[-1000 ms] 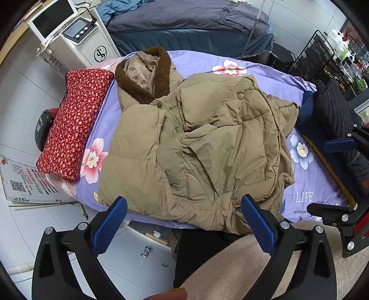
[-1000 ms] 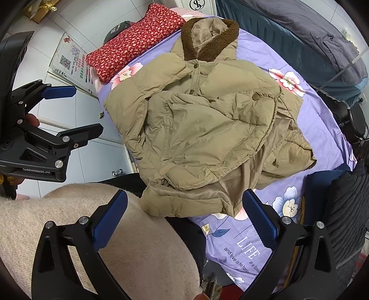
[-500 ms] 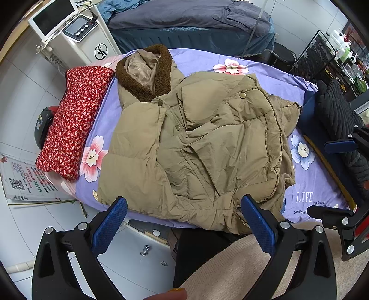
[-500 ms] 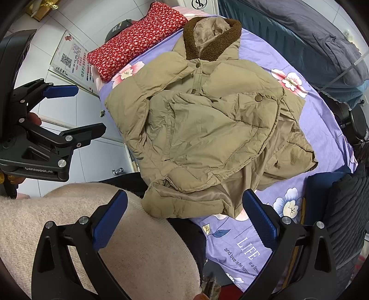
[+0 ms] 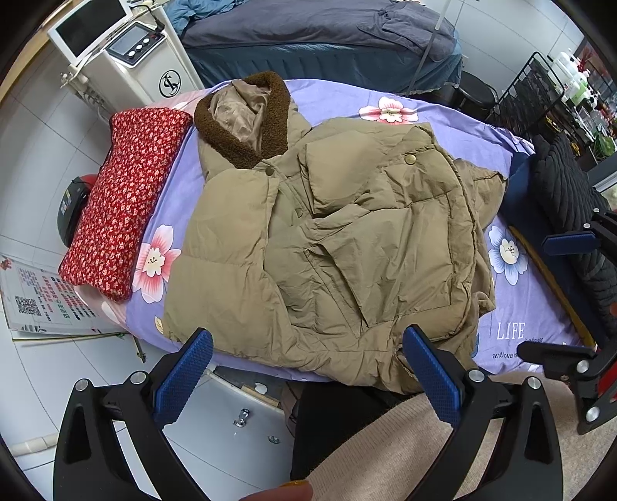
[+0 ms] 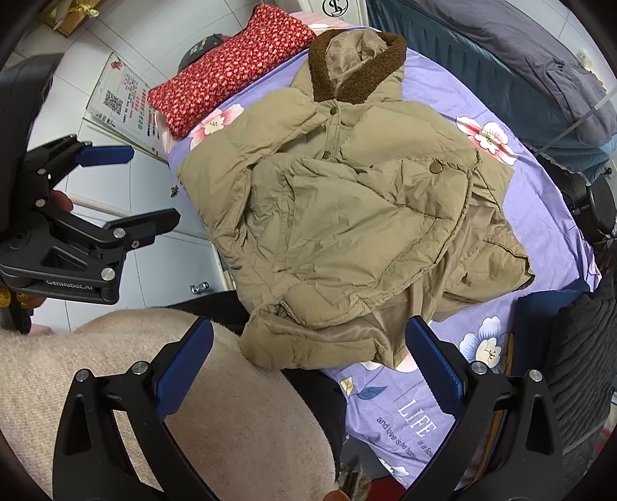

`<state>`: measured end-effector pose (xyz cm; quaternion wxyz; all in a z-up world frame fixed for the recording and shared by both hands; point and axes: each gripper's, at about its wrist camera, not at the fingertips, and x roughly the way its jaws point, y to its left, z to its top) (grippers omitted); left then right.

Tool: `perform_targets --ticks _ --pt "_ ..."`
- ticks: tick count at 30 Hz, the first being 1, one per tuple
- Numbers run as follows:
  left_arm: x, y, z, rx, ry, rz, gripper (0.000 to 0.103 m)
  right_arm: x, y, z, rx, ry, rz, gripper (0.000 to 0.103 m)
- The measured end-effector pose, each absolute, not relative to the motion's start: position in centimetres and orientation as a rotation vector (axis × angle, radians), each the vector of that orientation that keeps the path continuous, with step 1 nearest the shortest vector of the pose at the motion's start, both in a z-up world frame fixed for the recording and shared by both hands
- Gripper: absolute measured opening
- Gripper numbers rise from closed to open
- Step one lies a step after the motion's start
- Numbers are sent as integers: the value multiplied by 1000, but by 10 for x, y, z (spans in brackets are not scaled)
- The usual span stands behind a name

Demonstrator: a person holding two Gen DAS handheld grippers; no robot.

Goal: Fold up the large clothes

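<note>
A tan puffer coat (image 5: 335, 246) (image 6: 347, 216) with a brown fleece collar (image 5: 246, 127) lies on a lilac flowered bed sheet (image 5: 513, 293), its sleeves folded over the front. My left gripper (image 5: 308, 377) hovers open above the coat's near hem, nothing between its blue pads. Open too, my right gripper (image 6: 308, 370) hangs over the hem's corner and the person's beige sweater (image 6: 154, 385). The right wrist view shows the left gripper (image 6: 112, 185) at the left, off the bed.
A red flowered pillow (image 5: 123, 200) lies along the bed's left edge. A white machine (image 5: 127, 58) stands behind it. A dark blue bed (image 5: 327, 34) is at the back. A black quilted garment (image 5: 570, 216) sits at right, and a poster (image 5: 38, 304) on the tiled floor.
Both grippers have drifted slightly, so the coat sits a bit differently in view. The coat has not moved and neither gripper has taken hold of anything.
</note>
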<state>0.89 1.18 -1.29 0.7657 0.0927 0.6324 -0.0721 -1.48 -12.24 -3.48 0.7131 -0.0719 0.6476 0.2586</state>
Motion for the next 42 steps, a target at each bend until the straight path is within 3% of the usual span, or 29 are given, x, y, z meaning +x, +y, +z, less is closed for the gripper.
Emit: perform_targets --ticks 11,17,22,28,32,37,42 --pt "36 82 -58 -85 1444 -12 97 39 -163 -32 139 1223 473 98" --pt "62 128 -78 -52 1286 127 97 101 -160 -70 152 1214 465 98" --pt "112 166 -118 -115 1349 82 97 181 -159 -112 296 1205 518 98" --pt "183 213 -160 -141 1290 55 97 276 -128 -165 9 1174 422 98" --pt "239 254 -203 -244 1311 30 97 332 -112 -218 -115 1306 402 98" --pt "288 267 -270 -358 1408 -67 96 383 -119 -268 13 1440 380 98" --pt "303 230 -312 -203 1462 -259 95 395 -100 -311 -65 1584 528 98"
